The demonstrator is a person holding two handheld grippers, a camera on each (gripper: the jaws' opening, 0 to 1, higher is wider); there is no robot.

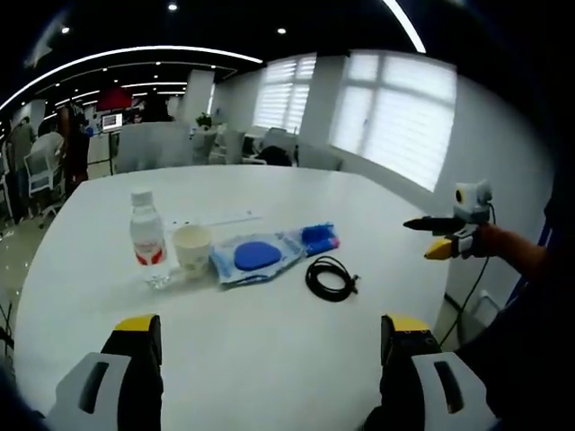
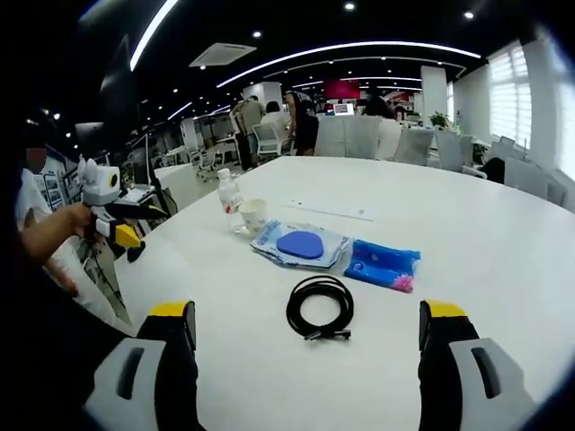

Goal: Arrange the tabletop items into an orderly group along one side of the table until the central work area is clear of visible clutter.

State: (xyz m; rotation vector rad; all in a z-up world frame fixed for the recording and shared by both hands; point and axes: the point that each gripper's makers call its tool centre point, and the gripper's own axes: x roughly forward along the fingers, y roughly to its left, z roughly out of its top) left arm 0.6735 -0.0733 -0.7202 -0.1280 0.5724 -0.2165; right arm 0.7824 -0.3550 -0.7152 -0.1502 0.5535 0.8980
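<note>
Upright: bottle (image 1: 146,238) beside paper cup (image 1: 192,249).

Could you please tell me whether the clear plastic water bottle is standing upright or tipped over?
Upright: the clear plastic water bottle stands on its base on the white table, white cap on top.

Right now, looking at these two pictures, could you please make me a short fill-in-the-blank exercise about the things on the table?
1. The coiled cable on the white table is ____ in colour.
2. The paper cup stands between the clear packet with a blue oval and the water ____.
3. The label on that bottle is ____.
4. The left claw has its jaws wide ____, holding nothing.

Missing words: black; bottle; red; open
</note>
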